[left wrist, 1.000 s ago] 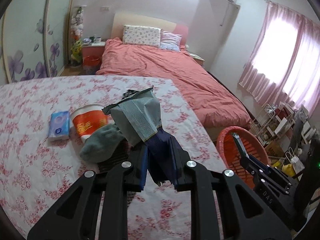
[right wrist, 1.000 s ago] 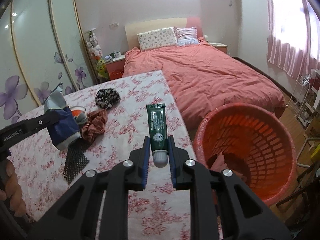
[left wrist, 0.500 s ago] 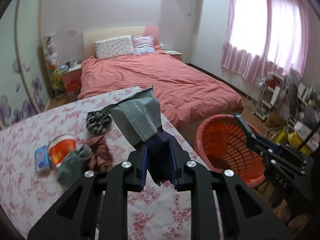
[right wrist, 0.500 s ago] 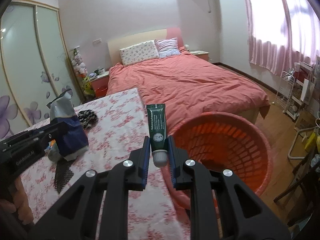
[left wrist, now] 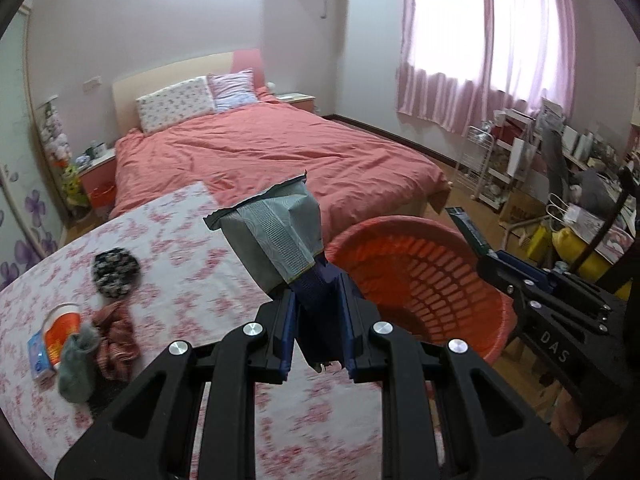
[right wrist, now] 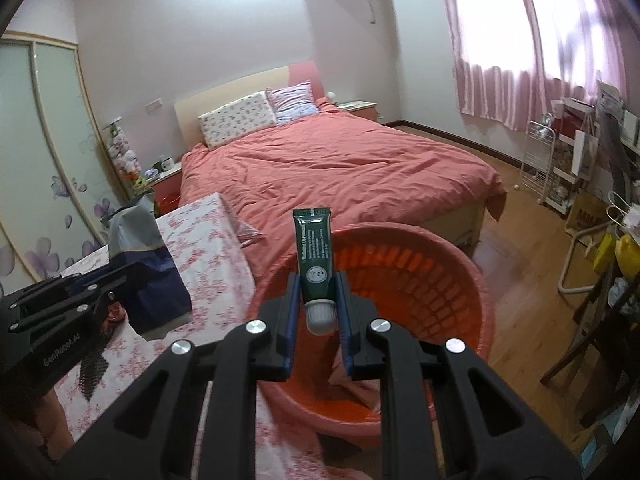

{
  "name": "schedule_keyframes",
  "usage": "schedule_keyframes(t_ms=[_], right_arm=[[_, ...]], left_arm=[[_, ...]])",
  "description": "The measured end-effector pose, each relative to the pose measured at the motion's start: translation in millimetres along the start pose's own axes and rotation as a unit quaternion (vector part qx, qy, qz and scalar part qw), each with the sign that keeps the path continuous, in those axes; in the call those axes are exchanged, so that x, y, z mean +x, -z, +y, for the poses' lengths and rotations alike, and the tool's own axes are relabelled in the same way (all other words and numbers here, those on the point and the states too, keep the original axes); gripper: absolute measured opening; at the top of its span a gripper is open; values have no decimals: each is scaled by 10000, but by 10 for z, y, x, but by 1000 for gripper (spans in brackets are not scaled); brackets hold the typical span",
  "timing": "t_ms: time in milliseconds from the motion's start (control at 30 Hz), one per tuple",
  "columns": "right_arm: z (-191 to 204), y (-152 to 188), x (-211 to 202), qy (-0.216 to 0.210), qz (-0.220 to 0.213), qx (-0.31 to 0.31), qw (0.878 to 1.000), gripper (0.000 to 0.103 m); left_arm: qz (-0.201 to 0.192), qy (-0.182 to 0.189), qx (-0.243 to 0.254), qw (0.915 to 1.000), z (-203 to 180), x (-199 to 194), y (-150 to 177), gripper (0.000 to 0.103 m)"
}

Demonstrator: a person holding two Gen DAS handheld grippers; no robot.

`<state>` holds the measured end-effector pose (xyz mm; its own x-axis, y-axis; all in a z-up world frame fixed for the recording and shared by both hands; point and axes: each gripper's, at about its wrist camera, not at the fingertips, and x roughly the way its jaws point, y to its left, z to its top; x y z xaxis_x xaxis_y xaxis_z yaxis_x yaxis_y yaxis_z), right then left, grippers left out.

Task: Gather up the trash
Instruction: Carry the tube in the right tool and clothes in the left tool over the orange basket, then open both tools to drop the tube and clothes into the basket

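Note:
My left gripper (left wrist: 318, 312) is shut on a grey and blue foil snack bag (left wrist: 276, 236) and holds it above the table edge, just left of the orange basket (left wrist: 404, 276). The bag also shows in the right wrist view (right wrist: 148, 264). My right gripper (right wrist: 318, 308) is shut on a dark green tube with a white cap (right wrist: 314, 260) and holds it upright over the orange basket (right wrist: 420, 292). The right gripper and tube also show in the left wrist view (left wrist: 468, 232), over the basket's right rim.
A table with a pink floral cloth (left wrist: 192, 248) carries a paper cup (left wrist: 60, 328), a grey sock (left wrist: 76, 360), a striped scrunchie (left wrist: 116, 332), a dark floral scrunchie (left wrist: 114, 272) and a tissue pack (left wrist: 36, 356). A red bed (left wrist: 280, 160) lies behind. A cluttered rack (right wrist: 560, 168) stands at right.
Both grippers have swung right toward the basket. The tube now hangs over the basket, and the bag has come off the table middle to its right edge.

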<state>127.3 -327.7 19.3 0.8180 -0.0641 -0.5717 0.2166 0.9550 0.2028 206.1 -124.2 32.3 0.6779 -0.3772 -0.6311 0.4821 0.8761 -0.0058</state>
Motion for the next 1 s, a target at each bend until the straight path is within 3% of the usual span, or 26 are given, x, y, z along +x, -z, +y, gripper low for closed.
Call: schedule_keyframes(t_ms=[433, 800, 900, 1000], right_arm=[[-413, 17, 75, 172, -50, 346, 9992, 18], [-611, -43, 257, 128, -11, 486, 9987, 19], [-685, -56, 319, 114, -2, 595, 9982, 21], [-775, -47, 351, 99, 13, 710, 9974, 34]], left_arm=[[84, 530, 214, 9983, -417, 262, -58, 19], [263, 751, 301, 9964, -602, 489, -44, 20], [363, 707, 292, 9964, -616, 564, -16, 33], [431, 600, 271, 9969, -588, 609, 23, 45]])
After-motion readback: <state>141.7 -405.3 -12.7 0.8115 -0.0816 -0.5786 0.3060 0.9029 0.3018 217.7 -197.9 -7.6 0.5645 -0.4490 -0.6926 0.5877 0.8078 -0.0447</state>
